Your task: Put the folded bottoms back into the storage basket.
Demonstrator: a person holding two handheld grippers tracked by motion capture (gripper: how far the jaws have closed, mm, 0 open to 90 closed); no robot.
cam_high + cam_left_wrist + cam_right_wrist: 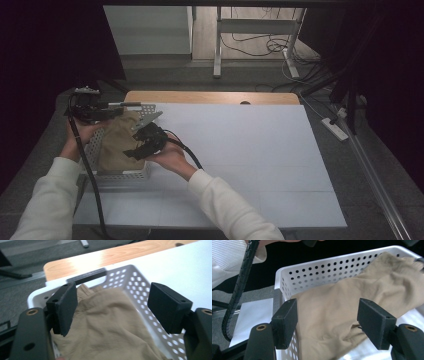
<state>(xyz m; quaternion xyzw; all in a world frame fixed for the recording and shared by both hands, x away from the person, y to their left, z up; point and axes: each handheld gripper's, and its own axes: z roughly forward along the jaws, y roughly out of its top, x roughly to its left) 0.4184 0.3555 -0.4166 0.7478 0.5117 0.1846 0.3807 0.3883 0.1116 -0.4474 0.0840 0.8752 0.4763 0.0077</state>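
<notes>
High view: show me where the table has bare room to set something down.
The white table top lies bare from the right gripper to its right edge, and toward the wooden strip behind. The left corner is crowded: the perforated white basket holds tan cloth, with the left gripper above.

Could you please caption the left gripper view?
Open left gripper poised above tan cloth in a white perforated basket.

Rectangular table (pixel 240 150), top covered in white sheeting, bare light-wood strip (pixel 210 97) along far edge. 1 item directly on it: white perforated plastic basket (pixel 120 175), sitting at the table's left edge, toward the far corner. Table surface right of the basket is plain white sheeting.
</notes>
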